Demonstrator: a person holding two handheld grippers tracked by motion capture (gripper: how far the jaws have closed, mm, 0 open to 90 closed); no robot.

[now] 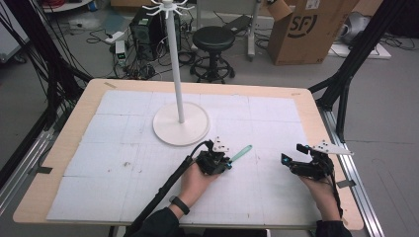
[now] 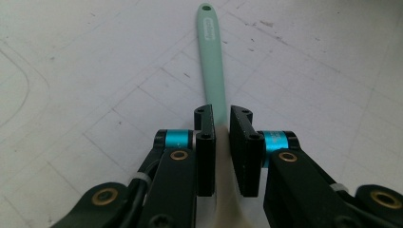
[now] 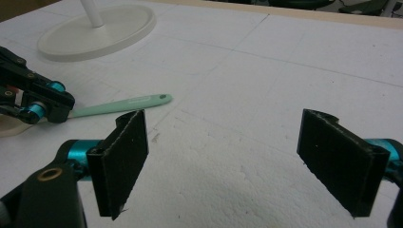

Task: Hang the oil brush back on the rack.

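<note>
The left gripper (image 2: 221, 124) clamps a mint-green handle (image 2: 213, 61) pointing away, hole-end outermost; its embossed lettering is unreadable. The right gripper (image 3: 237, 156) gapes wide

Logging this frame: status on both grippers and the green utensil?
Left gripper shut on mint-green utensil, handle flat on mat. Right gripper open, empty. White stand behind, not in the way.

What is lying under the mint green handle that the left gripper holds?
Under the mint green handle lies the white foam mat with its faint grid. The left gripper covers the handle's near end, so its head cannot be seen.
</note>
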